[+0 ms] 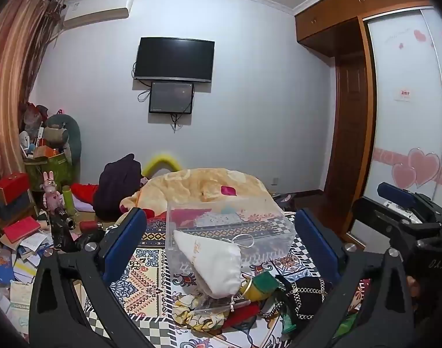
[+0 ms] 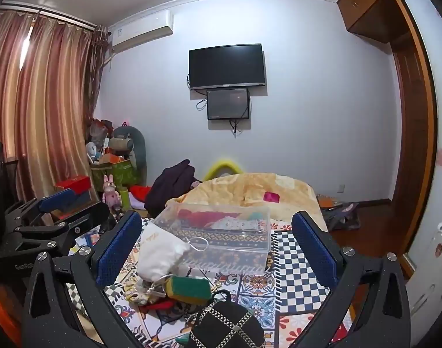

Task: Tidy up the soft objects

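A pile of soft things lies on the patterned bedspread in front of me: a white drawstring pouch, a green and yellow sponge, a black chain-trimmed pouch, a floral fabric piece and a red item. A clear plastic box stands just behind the pile. My left gripper is open and empty above the pouch. My right gripper is open and empty above the pile; it also shows at the right of the left wrist view.
A yellow blanket is heaped at the bed's far end. Dark clothing lies left of it. Books, boxes and toys crowd the floor at left. A wardrobe stands at right.
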Demonstrator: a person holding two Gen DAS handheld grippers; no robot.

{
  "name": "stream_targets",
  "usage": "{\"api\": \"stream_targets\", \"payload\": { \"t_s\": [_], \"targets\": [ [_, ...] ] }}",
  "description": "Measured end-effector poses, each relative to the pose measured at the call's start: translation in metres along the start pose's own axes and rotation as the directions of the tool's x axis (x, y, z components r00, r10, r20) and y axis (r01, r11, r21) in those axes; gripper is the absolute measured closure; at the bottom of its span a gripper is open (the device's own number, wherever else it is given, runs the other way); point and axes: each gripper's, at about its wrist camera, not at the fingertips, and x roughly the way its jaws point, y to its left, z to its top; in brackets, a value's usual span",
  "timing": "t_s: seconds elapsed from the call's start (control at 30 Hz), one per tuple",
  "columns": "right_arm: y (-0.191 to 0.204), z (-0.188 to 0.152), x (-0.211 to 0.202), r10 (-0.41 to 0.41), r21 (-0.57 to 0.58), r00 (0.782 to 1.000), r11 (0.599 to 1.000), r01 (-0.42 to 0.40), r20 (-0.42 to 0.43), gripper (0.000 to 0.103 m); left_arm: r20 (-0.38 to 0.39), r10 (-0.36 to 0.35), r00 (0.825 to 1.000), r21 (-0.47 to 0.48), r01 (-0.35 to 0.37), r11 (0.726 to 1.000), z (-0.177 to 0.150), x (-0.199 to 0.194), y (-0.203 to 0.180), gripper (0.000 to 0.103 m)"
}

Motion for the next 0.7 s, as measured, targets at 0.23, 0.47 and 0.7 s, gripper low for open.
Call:
{"api": "stream_targets", "payload": {
  "t_s": [0.23, 0.47, 0.7],
  "targets": [
    [-0.001, -0.003, 0.003, -0.007, -0.001, 1.0, 1.0, 0.007, 0.004, 0.0, 0.009, -0.005, 1.0, -0.003, 0.005, 1.0, 0.0, -0.005, -0.001, 0.0],
    [-0.003, 0.002, -0.005, 0.002, 0.012, 1.0, 1.0, -0.002, 0.016, 0.0, 0.014, -0.007, 1.0, -0.005, 0.007, 1.0, 0.001, -0.008, -0.002, 0.0],
    [-0.002, 0.001, -0.005, 0.007, 0.013, 1.0, 1.0, -0.008, 0.024, 0.0, 0.016, -0.006, 1.0, -0.004, 0.006, 1.0, 0.001, -0.008, -0.002, 0.0]
  ]
}}
